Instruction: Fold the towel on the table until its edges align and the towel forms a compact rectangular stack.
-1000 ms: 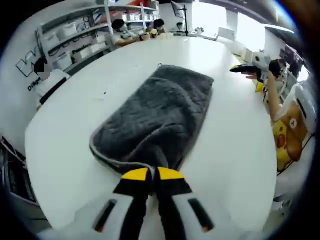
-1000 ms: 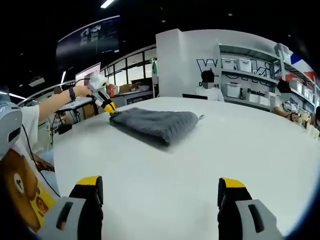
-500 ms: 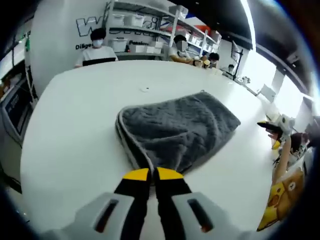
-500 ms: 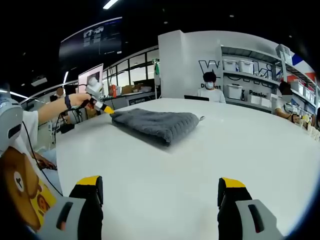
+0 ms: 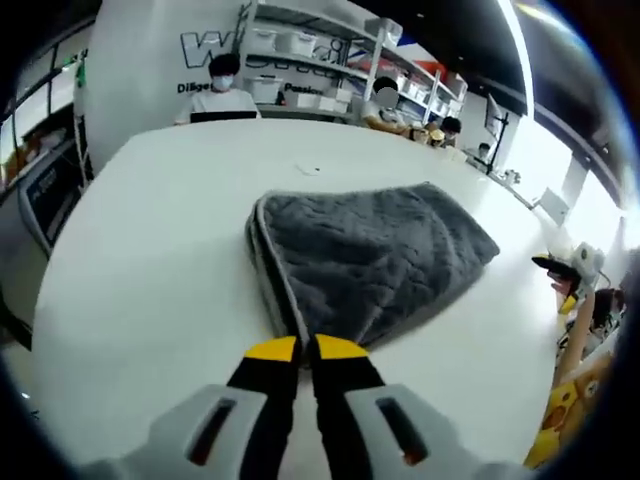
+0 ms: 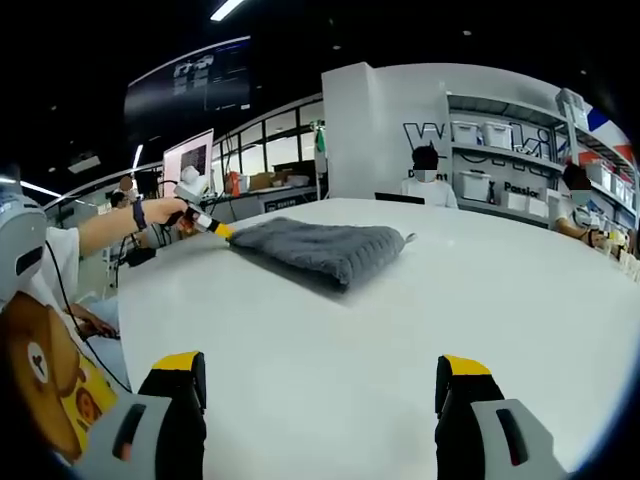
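Near the middle of the white table [image 5: 130, 270] lies the grey towel [image 5: 375, 255], folded into a thick, roughly rectangular pad with a pale hemmed edge running down its near side. It looks plush, soft and light, likely to sag and slide on the smooth top, so the hemmed corner is the sensible hold. The left claw [image 5: 305, 350] has its yellow-tipped jaws pressed together, apparently pinching that near corner, though the contact itself is hidden. The right claw [image 6: 318, 385] hangs wide apart and empty above the table edge, well away from the towel. Storage bins [image 6: 478, 184] sit on the far shelves, contents unclear.
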`<move>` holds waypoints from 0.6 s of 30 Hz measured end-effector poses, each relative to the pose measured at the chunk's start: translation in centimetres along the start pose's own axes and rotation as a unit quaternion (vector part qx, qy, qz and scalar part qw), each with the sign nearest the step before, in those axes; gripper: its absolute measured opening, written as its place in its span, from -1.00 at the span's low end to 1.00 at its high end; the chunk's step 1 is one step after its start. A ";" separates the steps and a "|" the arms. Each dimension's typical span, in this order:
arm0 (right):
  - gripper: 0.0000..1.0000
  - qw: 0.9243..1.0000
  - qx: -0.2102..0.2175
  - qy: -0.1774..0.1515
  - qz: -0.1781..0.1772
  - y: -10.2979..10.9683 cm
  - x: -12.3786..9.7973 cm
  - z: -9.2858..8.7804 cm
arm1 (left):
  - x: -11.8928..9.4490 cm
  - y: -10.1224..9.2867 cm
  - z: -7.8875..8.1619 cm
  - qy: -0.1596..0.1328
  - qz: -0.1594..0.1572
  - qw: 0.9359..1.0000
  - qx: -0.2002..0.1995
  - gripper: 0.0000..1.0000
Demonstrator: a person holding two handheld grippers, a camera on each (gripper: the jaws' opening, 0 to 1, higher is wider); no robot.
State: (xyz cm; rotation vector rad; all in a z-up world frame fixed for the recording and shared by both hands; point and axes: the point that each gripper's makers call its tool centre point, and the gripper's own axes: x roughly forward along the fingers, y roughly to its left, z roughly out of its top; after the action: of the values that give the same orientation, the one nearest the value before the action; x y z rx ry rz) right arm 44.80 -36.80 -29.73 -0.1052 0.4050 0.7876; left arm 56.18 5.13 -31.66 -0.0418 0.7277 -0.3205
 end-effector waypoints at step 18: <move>0.99 1.000 -0.006 -0.001 0.004 0.6 -0.2 0.2 | -3.1 0.9 1.7 -0.045 0.037 0.992 0.113 -0.38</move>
State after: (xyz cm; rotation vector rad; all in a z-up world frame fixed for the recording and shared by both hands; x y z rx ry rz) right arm 44.27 -36.46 -29.40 -0.1141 0.3990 0.7979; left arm 55.38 6.83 -28.57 0.1843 0.5990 -0.3261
